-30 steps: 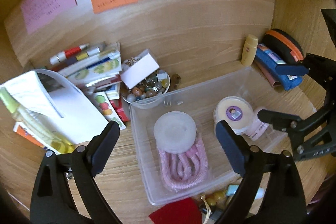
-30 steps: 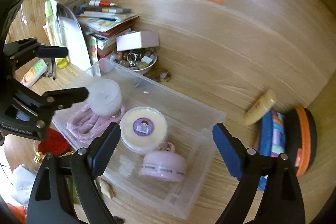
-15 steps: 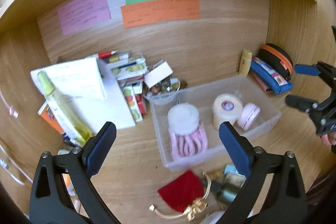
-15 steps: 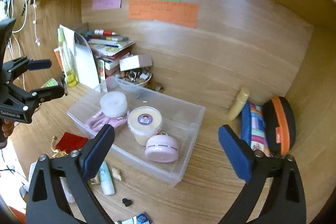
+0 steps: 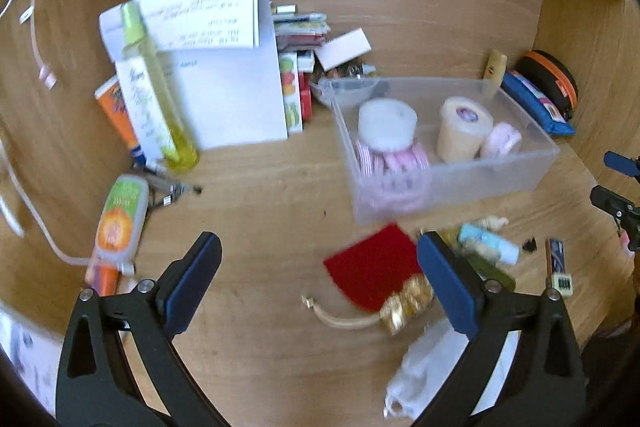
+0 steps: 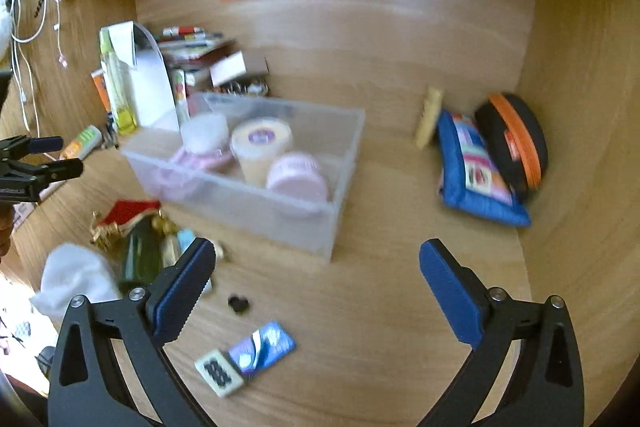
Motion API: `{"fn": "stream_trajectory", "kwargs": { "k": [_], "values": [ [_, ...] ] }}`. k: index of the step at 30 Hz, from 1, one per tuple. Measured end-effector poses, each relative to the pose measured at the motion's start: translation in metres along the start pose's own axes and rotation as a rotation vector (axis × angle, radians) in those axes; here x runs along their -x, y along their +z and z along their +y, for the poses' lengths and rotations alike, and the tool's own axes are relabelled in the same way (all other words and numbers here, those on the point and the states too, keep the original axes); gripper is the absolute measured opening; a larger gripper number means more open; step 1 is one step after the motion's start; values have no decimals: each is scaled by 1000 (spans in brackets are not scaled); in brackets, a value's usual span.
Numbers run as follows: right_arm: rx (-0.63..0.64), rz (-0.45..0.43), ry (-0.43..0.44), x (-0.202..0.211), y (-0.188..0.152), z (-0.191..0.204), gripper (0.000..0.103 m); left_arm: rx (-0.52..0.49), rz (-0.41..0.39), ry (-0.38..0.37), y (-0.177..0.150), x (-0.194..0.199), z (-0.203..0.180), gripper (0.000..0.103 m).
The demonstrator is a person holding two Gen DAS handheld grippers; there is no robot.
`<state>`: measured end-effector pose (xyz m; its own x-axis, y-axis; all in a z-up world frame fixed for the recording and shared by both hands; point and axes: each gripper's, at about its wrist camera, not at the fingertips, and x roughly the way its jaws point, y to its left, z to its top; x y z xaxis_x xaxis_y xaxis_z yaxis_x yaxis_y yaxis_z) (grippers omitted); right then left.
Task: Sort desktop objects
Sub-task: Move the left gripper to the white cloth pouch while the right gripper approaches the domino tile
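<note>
Two grippers over one cluttered wooden desk, both with jaws spread wide and nothing between them.

Left gripper: hangs above bare wood. Red pouch lies just right of its centre line, touching the inner edge of the right finger as seen; gold tassel and cord trail toward the near edge.

Right gripper: hangs over open desk in front of the clear bin. Blue card packet lies below and left of its gap, long axis slanting up to the right.

Bin holds three jars and pink bands.

Judgement: the left hand is nearer the pouch, the right nearer the packet.
</note>
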<state>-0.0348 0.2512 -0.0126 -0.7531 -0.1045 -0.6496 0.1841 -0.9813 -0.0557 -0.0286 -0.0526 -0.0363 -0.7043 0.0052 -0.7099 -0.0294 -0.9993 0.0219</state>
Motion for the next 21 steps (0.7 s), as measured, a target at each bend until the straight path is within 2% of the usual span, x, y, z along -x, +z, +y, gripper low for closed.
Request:
{"fn": "stream_trajectory", "kwargs": {
  "k": [8, 14, 17, 20, 21],
  "values": [
    [-53, 70, 36, -4, -34, 2, 102, -28, -8, -87, -38, 27, -35, 99],
    [-12, 86, 107, -2, -57, 23, 101, -55, -6, -144, -57, 39, -63, 99],
    [8, 102, 134, -3, -66, 32, 100, -75, 4, -145, -66, 35, -74, 99],
    [15, 110, 174, -3, -73, 38, 94, -73, 29, -139, -73, 24, -78, 99],
    [17, 112, 186, -3, -75, 40, 89, -60, 47, -143, -75, 17, -77, 99]
  ]
}}
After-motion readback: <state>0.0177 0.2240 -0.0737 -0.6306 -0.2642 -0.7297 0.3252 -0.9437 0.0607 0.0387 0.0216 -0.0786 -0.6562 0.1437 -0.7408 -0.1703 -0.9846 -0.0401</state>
